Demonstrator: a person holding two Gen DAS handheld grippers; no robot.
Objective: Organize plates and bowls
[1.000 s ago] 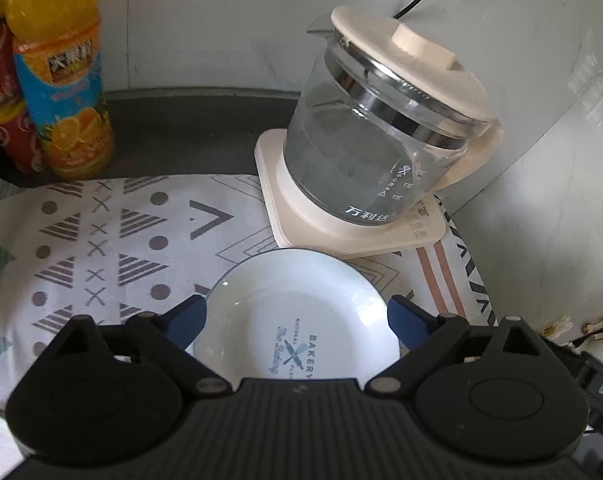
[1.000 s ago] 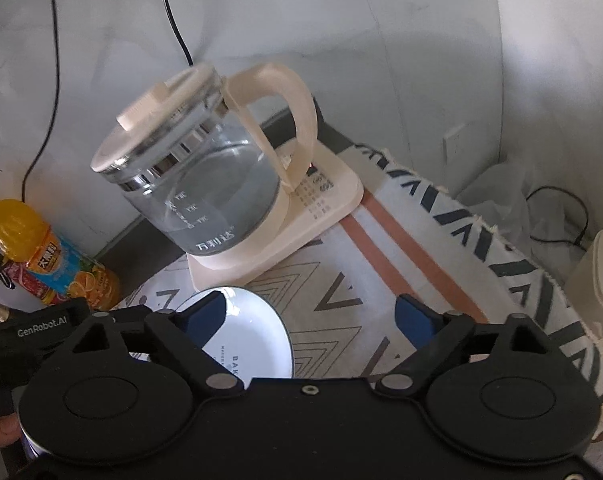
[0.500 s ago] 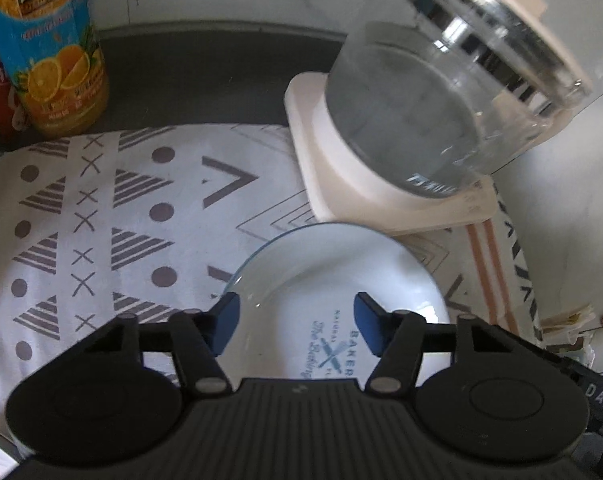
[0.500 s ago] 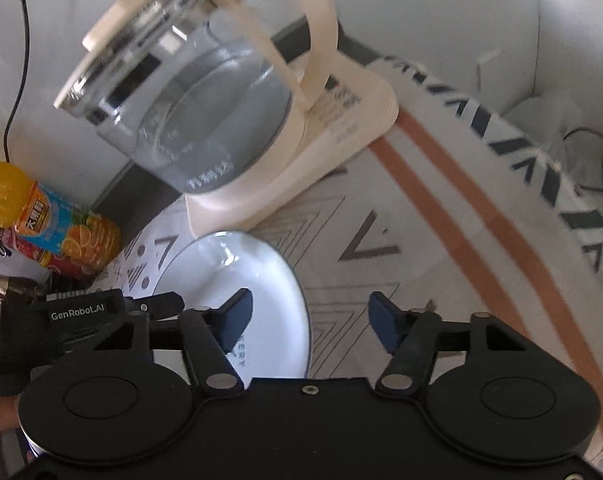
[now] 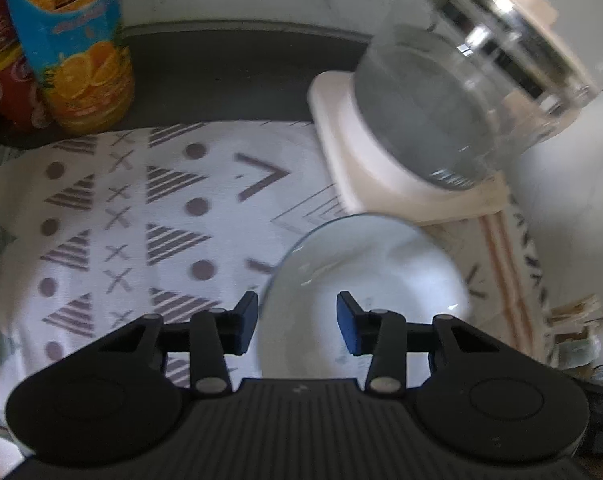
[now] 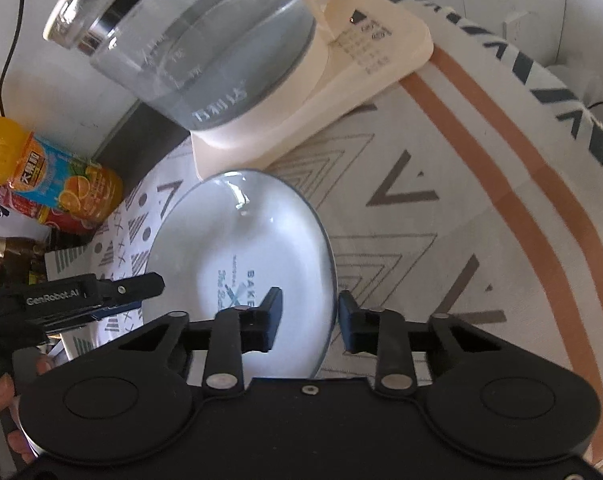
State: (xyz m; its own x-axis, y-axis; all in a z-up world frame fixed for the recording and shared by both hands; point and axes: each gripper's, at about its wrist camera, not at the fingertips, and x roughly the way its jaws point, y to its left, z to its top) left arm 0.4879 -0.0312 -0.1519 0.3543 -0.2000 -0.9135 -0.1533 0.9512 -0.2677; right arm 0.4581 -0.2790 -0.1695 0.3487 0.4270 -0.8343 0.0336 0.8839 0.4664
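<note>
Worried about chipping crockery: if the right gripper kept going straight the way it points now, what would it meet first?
Most likely the white plate: its right rim already sits between the closing jaws of the right gripper. Past that rim lies only the patterned cloth. Depth is hard to judge here.

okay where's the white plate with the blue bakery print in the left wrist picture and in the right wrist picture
Left wrist view: the white plate sits low and right of centre, its left rim between the closing left tongs.
Right wrist view: the plate lies centre-left, its right rim between the closing right tongs.
Shared landmark: the glass kettle on its cream base, just beyond the plate in both views.
</note>
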